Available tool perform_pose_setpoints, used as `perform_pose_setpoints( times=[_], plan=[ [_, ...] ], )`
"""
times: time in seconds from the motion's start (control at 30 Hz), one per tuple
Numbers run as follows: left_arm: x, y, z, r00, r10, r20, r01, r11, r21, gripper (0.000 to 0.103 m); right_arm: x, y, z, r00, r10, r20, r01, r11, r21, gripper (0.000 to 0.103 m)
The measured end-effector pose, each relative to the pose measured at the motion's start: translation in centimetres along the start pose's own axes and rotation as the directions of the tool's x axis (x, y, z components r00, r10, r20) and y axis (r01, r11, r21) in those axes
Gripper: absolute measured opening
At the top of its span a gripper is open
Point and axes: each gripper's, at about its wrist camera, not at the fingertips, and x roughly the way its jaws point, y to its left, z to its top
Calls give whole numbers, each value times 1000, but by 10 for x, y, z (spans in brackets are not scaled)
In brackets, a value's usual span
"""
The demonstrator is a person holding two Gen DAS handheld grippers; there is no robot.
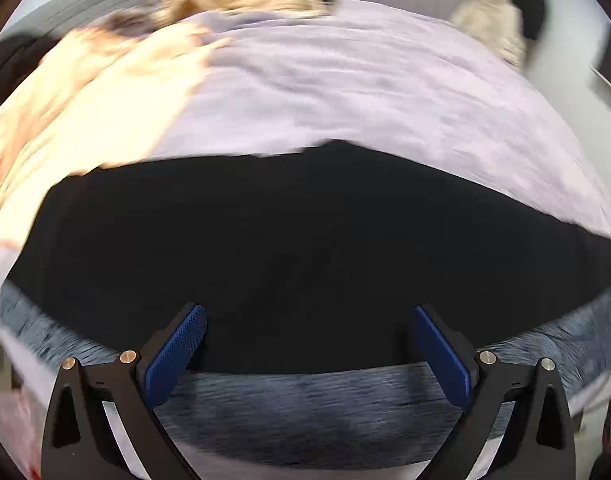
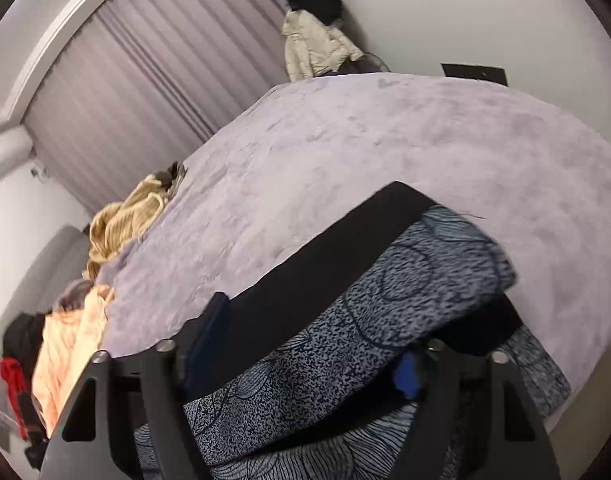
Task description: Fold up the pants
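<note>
Pants are spread on the lilac bed, black waistband running crosswise in front of both tools. Left tool is released, jaws wide, nothing between the pads, the waistband lying just ahead of and under them. Right tool is seen clenched on patterned pants fabric, bunched between its fingers near the waistband end. Right hand is judged nearer and already engaged; left would need to drop onto the waistband edge along its long axis. Other clothes are piled at the bed's far side.

Left gripper jaws wide apart over black waistband of patterned pants; lilac blanket beyond.
</note>
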Motion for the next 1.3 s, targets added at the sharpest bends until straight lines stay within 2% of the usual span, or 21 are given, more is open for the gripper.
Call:
perform_pose_setpoints(
  times=[0.03,0.07,0.13,0.3,0.33,0.4,0.43,0.47,0.53,0.57,0.63,0.67,0.77,0.8,0.87,0.9,1.0,1.1,1.2,1.23,1.3],
  plan=[
    [3,-14,1,1000,10,-4,-9,999,47,103,10,4,2,999,-41,-27,40,999,-18,8],
    [3,-25,3,1000,26,0,-26,996,80,103,16,-1,5,997,-40,-59,41,999,16,8],
    [-2,-33,5,1000,23,10,-24,995,98,103,4,-13,10,999,0,-46,4,997,79,7],
    [-20,-4,-2,998,1,58,-3,999,34,103,-59,27,-3,988,-135,72,143,984,-107,8],
    [-12,2,-9,999,16,46,-18,999,30,103,-60,28,-9,983,-173,60,179,976,-126,12],
    [27,8,-7,996,67,-64,-64,997,39,103,-44,13,-16,967,-253,8,252,960,-125,34],
    [38,3,-4,996,64,-65,-61,997,47,103,-28,-5,-20,952,-303,-44,297,949,-106,55],
    [34,1,-4,997,63,-34,-61,997,54,103,-21,-20,-21,949,-306,-77,300,951,-80,56],
    [23,-8,-2,994,107,-17,-106,991,80,103,-29,-34,-13,964,-262,-48,262,965,-2,59],
    [17,-6,0,987,159,18,-160,984,73,103,-38,-33,-8,939,-342,-21,343,939,11,73],
    [4,-1,0,975,215,51,-216,976,4,103,-59,-26,-2,829,-555,67,555,831,25,84],
    [2,6,1,977,208,50,-207,978,-39,103,-68,-20,-1,814,-570,112,571,821,23,84],
    [11,-3,3,990,139,1,-139,988,-61,103,-70,32,-6,864,-476,165,498,856,-138,84],
    [12,-15,-1,992,129,-8,-129,991,-39,103,-62,63,-17,896,-413,162,442,864,-241,85],
    [10,-52,-9,997,75,8,-76,996,46,103,-37,123,-48,961,-271,62,269,851,-452,87],
    [7,-72,-19,998,50,21,-52,994,94,103,-24,147,-65,975,-220,-3,186,833,-521,87],
    [10,-100,-26,995,78,57,-87,980,179,103,10,197,-112,976,-165,-144,34,766,-642,87],
    [23,-78,-25,998,57,-13,-56,994,93,103,38,209,-137,958,-212,-194,7,693,-721,88],
    [18,-42,-20,994,110,-5,-110,994,14,103,39,178,-114,956,-212,-201,30,756,-653,93],
    [18,-30,-20,988,152,-6,-152,988,-2,103,37,159,-100,954,-229,-195,65,790,-610,99],
    [18,-11,-22,991,134,-12,-135,991,-27,103,31,105,-70,930,-332,-156,210,831,-515,101]
  ],
)
